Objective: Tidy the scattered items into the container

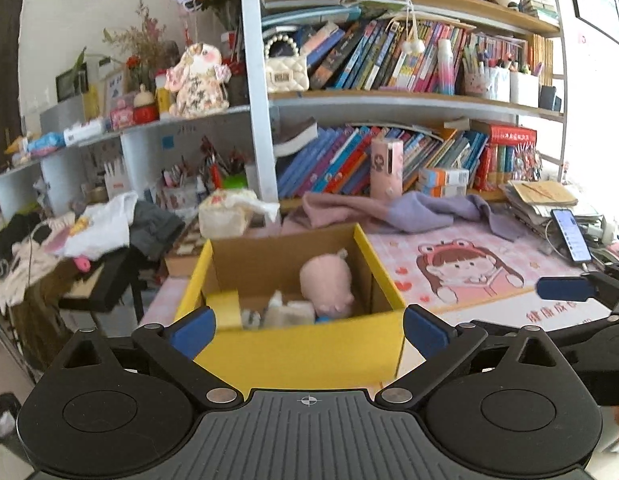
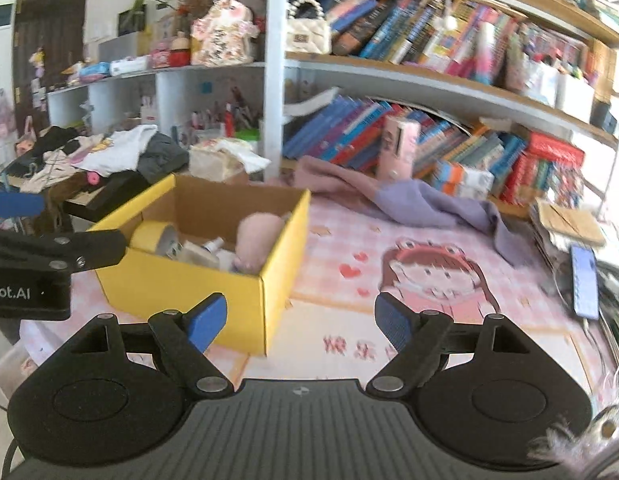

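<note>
The open yellow cardboard box (image 1: 293, 344) stands on the pink cartoon-printed desk mat (image 1: 489, 280), near the desk's left edge, and it already holds the task's things: a pink plush toy (image 1: 327, 284) against its right wall, a roll of yellow tape (image 2: 153, 236) in the near left corner and some small pale bottles and packets between them. That packing suggests the gathering is largely done, since the mat around the box lies bare. The left gripper (image 1: 307, 330) faces the box's near wall with its blue-padded jaws spread wide and nothing between them; the right gripper (image 2: 301, 320) sits to the box's right over the mat, jaws likewise apart and empty. The left wrist view looks straight down into the box. The right wrist view shows the box's outer side wall and the tape's round shape, which the left view blurs.
</note>
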`<state>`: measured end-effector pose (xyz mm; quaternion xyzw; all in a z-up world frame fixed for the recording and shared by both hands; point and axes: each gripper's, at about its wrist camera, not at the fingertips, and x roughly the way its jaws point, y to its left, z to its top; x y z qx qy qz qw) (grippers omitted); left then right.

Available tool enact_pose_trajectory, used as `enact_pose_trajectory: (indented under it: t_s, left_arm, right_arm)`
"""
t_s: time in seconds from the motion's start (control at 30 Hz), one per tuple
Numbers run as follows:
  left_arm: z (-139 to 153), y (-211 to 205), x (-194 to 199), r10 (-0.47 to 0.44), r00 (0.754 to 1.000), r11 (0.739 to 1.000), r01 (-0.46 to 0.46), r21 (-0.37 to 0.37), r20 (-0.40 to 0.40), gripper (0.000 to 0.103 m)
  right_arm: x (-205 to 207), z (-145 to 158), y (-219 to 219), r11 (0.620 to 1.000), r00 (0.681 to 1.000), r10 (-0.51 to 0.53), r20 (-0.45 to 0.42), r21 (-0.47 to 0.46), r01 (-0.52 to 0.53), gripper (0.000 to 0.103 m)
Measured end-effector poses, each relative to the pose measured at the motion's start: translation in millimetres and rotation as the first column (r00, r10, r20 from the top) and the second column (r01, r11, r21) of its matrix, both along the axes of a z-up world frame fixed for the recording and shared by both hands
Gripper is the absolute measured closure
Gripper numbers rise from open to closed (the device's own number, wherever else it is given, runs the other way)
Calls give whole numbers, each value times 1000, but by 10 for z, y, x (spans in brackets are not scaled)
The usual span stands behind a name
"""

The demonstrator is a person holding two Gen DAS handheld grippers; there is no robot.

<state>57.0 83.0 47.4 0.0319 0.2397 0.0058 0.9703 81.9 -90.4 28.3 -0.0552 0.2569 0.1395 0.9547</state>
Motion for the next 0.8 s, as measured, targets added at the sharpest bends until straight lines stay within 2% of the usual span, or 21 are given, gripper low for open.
enact_pose_trajectory:
  t_s: [0.27, 0.43, 0.63, 0.8]
  left_arm:
    - [-262, -77, -197, 15, 999, 1000, -15, 4, -38, 2]
    - [-409, -233, -250, -19, 997, 1000, 20, 9, -75, 2]
    - [-544, -421, -210, -64, 986, 997, 70, 30, -155, 2]
    - [-598, -474, -179, -56, 977, 998, 63, 30, -208, 2]
  right_arm:
    - [-342, -162, -222, 991, 991, -130, -18, -16, 130, 19]
    - [-490, -283, -370, 982, 980, -190, -53, -37, 188, 17]
    - [-500, -394, -519, 972, 966, -236, -110, -44, 233, 14]
    - [-447, -454, -605, 966, 954, -259, -148, -39, 257, 9]
